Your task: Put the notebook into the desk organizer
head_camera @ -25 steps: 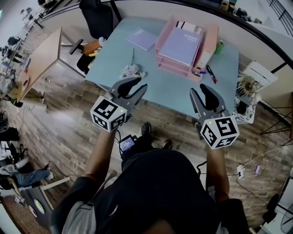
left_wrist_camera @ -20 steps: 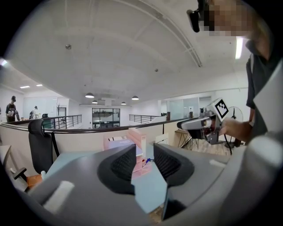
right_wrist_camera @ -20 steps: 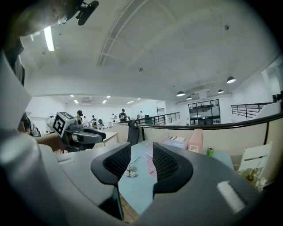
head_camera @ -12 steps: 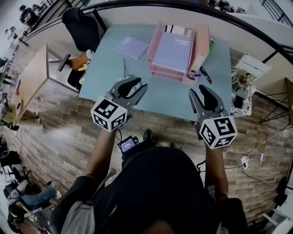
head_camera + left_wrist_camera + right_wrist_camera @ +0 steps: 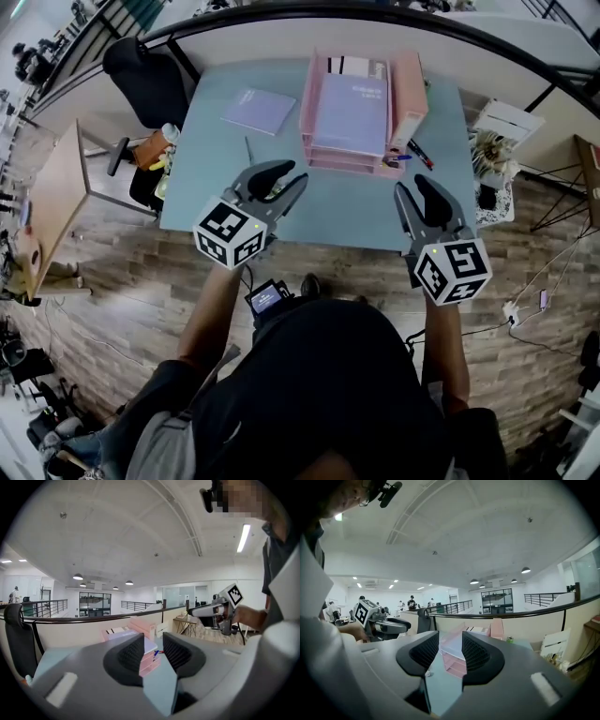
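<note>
A lavender notebook lies flat on the far left part of the light blue table. To its right stands the pink desk organizer, with a second lavender notebook on its top tray. My left gripper hovers over the table's near edge, open, with nothing between its jaws. My right gripper is level with it on the right, also open and empty. The organizer shows between the jaws of the left gripper, and the organizer appears beyond the right gripper.
Pens lie beside the organizer's right front corner, and a thin pencil is near the left gripper. A black chair stands at the table's left end, a white cart at its right. A wooden table is far left.
The table has swung round to lie squarely in front of me. Both grippers have shifted with it and stay open. The crumpled paper near the left gripper is now hidden.
</note>
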